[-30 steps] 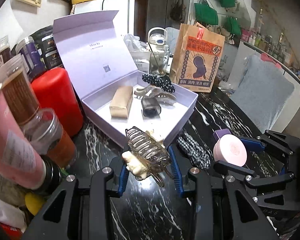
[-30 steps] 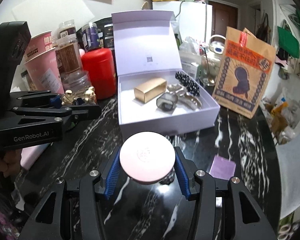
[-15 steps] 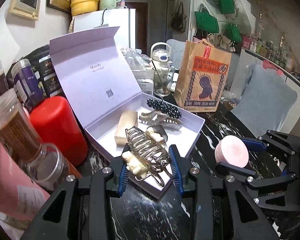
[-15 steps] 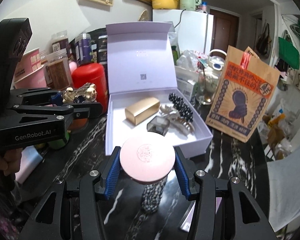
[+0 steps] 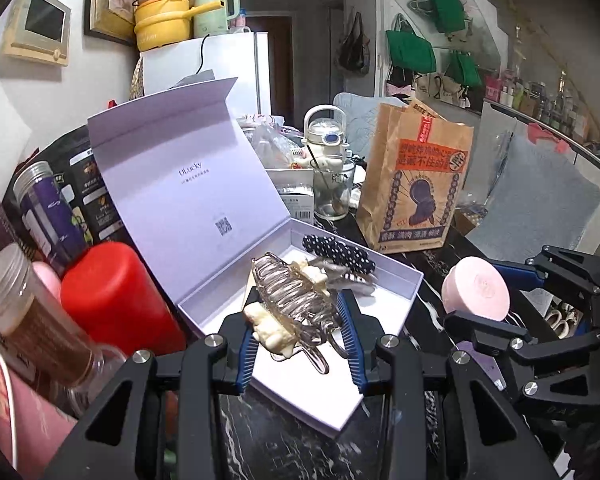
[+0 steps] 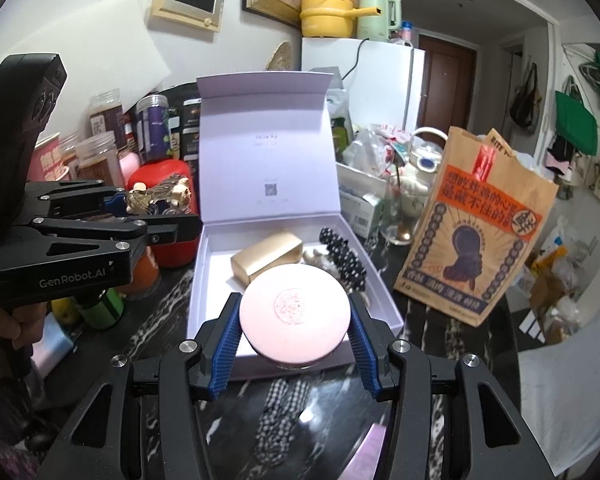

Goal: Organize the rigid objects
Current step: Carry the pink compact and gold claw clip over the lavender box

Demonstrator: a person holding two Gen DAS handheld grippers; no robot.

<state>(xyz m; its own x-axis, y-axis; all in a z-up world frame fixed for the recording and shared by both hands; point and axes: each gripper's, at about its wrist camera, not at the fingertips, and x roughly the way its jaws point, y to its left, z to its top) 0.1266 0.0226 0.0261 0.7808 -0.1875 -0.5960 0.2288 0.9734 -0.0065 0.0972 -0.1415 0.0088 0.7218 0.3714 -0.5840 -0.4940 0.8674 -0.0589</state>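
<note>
My left gripper (image 5: 298, 326) is shut on a clear hair claw clip (image 5: 296, 304) with cream ends, held above the near edge of an open white box (image 5: 400, 280). The same clip (image 6: 158, 196) shows at the left of the right wrist view. My right gripper (image 6: 294, 322) is shut on a round pink case (image 6: 294, 312), also over the box's (image 6: 204, 268) near edge; that pink case (image 5: 476, 294) appears at the right of the left wrist view. Inside the box lie a gold bar-shaped case (image 6: 266, 256) and a black dotted hair clip (image 6: 342, 260).
A red canister (image 5: 112, 296), jars (image 5: 32, 320) and pink cups crowd the left. A brown paper bag (image 6: 476, 232) stands right of the box, a glass (image 5: 332, 188) and kettle behind it. A checked cloth strip (image 6: 278, 416) lies on the black marble table (image 6: 172, 300).
Both grippers have risen and moved forward toward the box, each keeping its hold. The clip and the pink case now hang over the box's near edge instead of short of it.
</note>
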